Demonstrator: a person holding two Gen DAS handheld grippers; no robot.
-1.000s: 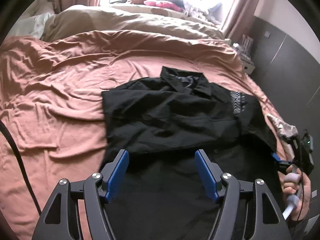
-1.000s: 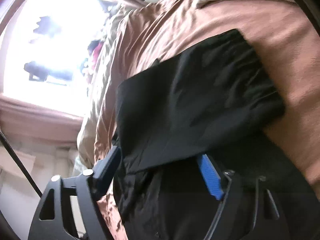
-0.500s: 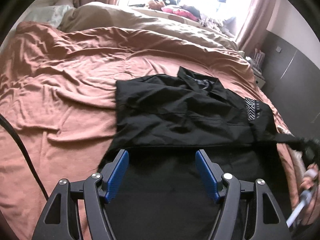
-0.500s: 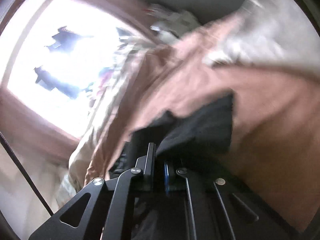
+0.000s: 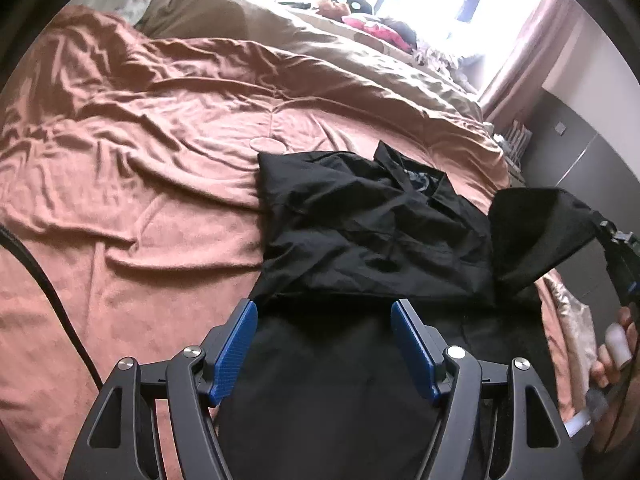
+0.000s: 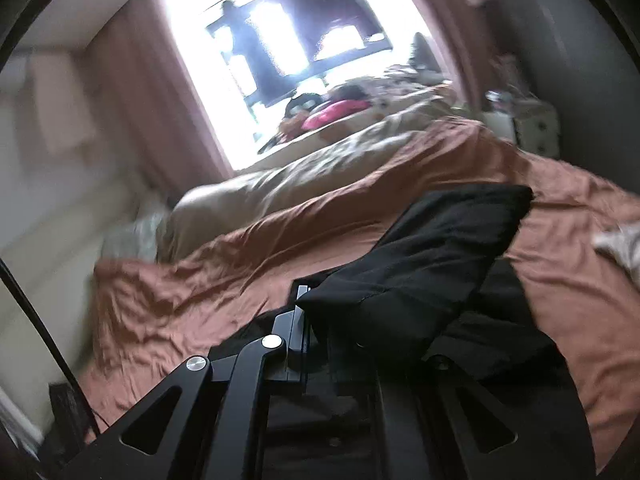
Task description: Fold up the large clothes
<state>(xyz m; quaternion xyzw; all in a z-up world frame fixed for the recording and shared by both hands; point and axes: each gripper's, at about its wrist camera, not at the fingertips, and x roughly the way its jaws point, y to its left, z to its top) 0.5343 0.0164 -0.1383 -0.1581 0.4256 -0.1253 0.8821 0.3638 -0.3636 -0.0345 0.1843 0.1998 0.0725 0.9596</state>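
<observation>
A black collared shirt (image 5: 360, 232) lies on the rust-coloured bedspread (image 5: 140, 184), collar toward the window, with its left sleeve folded across the chest. My left gripper (image 5: 322, 312) hovers open over the shirt's lower body with nothing between its blue pads (image 5: 412, 344). At the right edge of that view my right gripper (image 5: 600, 224) is shut on the right sleeve (image 5: 536, 236) and holds it up off the bed. In the right wrist view the shut gripper (image 6: 308, 300) pinches the black sleeve (image 6: 436, 256), which drapes away over the shirt.
A beige duvet (image 5: 320, 40) and pillows lie at the head of the bed under a bright window. A nightstand (image 5: 516, 140) and dark wardrobe (image 5: 580, 152) stand along the right. A black cable (image 5: 48, 280) runs down the left. A hand (image 5: 616, 352) grips the right tool.
My right gripper closed on the shirt's right sleeve, then rose and rolled, lifting the sleeve off the bed. My left gripper drifted lower over the shirt and stayed open.
</observation>
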